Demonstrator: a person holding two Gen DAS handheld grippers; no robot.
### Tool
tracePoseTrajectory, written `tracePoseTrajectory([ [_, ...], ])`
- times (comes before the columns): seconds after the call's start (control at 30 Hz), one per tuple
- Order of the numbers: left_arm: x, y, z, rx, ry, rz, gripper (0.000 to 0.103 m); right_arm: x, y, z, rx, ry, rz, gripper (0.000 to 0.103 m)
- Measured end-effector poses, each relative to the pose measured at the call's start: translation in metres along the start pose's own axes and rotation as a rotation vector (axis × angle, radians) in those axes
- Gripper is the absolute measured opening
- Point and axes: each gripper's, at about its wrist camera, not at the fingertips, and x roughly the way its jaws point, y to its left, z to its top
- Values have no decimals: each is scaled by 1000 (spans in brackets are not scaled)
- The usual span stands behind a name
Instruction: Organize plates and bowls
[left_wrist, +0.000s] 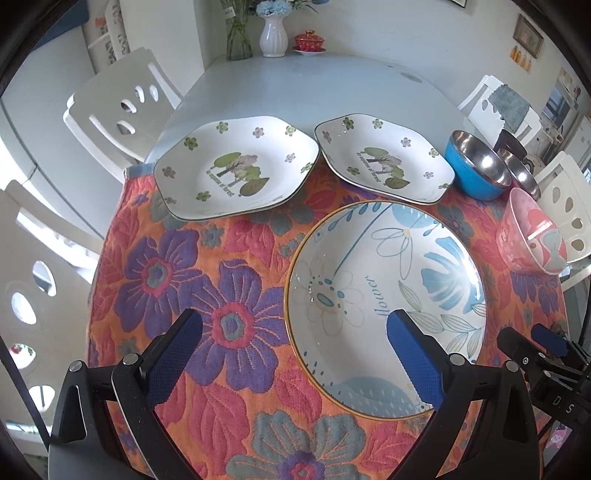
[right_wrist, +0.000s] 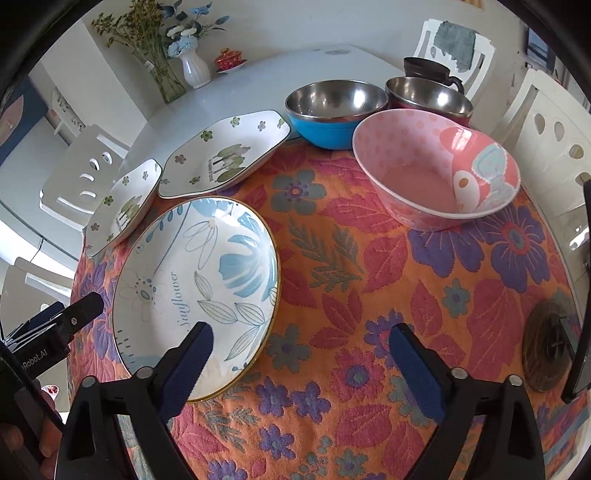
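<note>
A round white plate (left_wrist: 384, 288) (right_wrist: 195, 273) with blue flowers lies on the flowered cloth. My left gripper (left_wrist: 295, 315) is open and straddles the plate's near-left rim, one finger over the plate and one over the cloth. My right gripper (right_wrist: 302, 328) is open too, its left finger above the plate's near-right edge. Two hexagonal plates (left_wrist: 236, 170) (left_wrist: 384, 162) sit behind it, side by side. A pink bowl (right_wrist: 436, 170), a blue steel bowl (right_wrist: 332, 107) and a second steel bowl (right_wrist: 428, 96) stand at the right. Each gripper shows at the edge of the other's view.
A dark mug (right_wrist: 424, 68) stands behind the steel bowls. Vases (left_wrist: 273, 35) and a red lidded cup (left_wrist: 309, 40) sit at the table's far end. A round wooden coaster (right_wrist: 546, 347) lies near the right edge. White chairs (left_wrist: 122, 107) surround the table.
</note>
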Motion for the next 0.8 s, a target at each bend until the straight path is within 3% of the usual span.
tracePoseTrajectory([
  [0.2, 13, 10, 0, -41, 19, -22, 96, 15, 7, 6, -28, 21, 25, 79],
  [0.37, 28, 23, 1, -98, 47, -92, 94, 29, 4, 11, -19, 47, 110, 70],
  [0.43, 36, 29, 0, -124, 66, -117, 82, 36, 6, 14, -21, 63, 124, 63],
  [0.57, 55, 35, -1, -153, 117, -173, 72, 48, 14, 25, -45, 82, 132, 53],
  [0.63, 64, 36, -1, -164, 135, -206, 60, 54, 16, 31, -49, 86, 134, 47],
  [0.7, 69, 35, 1, -158, 134, -208, 57, 62, 16, 38, -44, 95, 125, 37],
  [0.8, 71, 33, 7, -132, 119, -200, 44, 72, 15, 44, -39, 106, 134, 25],
])
